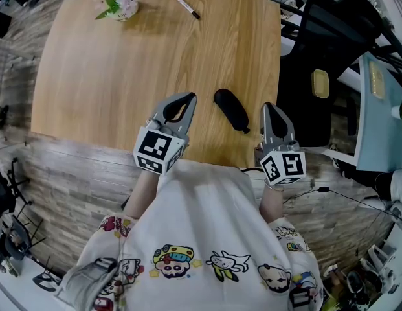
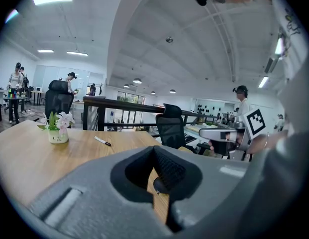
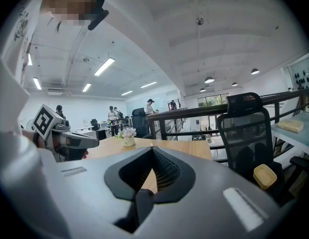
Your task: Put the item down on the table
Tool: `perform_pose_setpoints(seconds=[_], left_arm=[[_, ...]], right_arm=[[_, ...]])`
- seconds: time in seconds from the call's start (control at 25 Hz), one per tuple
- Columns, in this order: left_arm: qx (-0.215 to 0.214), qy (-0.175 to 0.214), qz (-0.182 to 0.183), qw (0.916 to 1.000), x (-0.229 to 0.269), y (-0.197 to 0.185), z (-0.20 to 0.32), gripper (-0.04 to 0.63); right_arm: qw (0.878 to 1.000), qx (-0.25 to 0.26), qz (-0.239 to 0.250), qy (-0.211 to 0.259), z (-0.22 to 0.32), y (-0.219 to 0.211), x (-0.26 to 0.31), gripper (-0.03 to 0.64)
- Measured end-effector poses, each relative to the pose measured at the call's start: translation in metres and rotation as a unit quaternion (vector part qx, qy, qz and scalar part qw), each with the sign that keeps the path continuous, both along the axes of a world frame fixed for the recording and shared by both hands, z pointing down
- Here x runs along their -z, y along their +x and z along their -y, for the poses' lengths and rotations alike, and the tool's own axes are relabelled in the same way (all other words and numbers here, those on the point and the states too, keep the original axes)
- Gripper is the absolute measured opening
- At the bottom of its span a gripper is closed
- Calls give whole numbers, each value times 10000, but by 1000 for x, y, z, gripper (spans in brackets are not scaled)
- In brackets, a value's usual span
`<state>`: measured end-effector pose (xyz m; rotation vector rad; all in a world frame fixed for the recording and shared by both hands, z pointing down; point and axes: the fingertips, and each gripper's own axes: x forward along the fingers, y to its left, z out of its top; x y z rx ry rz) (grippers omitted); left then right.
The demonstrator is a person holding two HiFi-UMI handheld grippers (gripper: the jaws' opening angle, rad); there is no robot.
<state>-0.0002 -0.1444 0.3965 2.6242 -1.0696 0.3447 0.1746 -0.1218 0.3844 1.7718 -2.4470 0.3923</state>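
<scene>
Both are pressed together and empty: your left claw (image 1: pixel 189 99) and right claw (image 1: pixel 268 107) flank the black item (image 1: pixel 231 109), which lies on the table (image 1: pixel 110 76), touching neither.

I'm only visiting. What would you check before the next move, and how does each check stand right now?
1. Black item lies flat on the table: ok.
2. Left gripper shut, nothing between its jaws: ok.
3. Right gripper shut, nothing between its jaws: ok.
4. Item lies between the grippers, apart from both: ok.
5. Marker and flower pot at the far edge, away from the item: ok.
6. Item undamaged: cannot tell.
</scene>
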Motion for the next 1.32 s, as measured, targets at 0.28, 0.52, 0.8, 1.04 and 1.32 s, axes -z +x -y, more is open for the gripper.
perform_pose_setpoints(seconds=[0.28,0.52,0.8,1.04,1.32], left_arm=[[15,-15,20,10000,-1,-3,2,0],[44,-34,1,10000,-5,-6,7,0],[39,-61,1,10000,-6,-5,10,0],[56,-82,12,10000,-7,-7,10,0],[74,-93,23,9999,-7,-7,12,0]], right_arm=[[10000,53,6,-7,5,-4,0,9],[9999,111,-78,-38,8,-9,-5,9],[9999,120,-71,-91,11,-9,-7,9],[9998,154,-63,-112,13,-10,-9,9],[9998,172,-42,-130,16,-12,-10,9]])
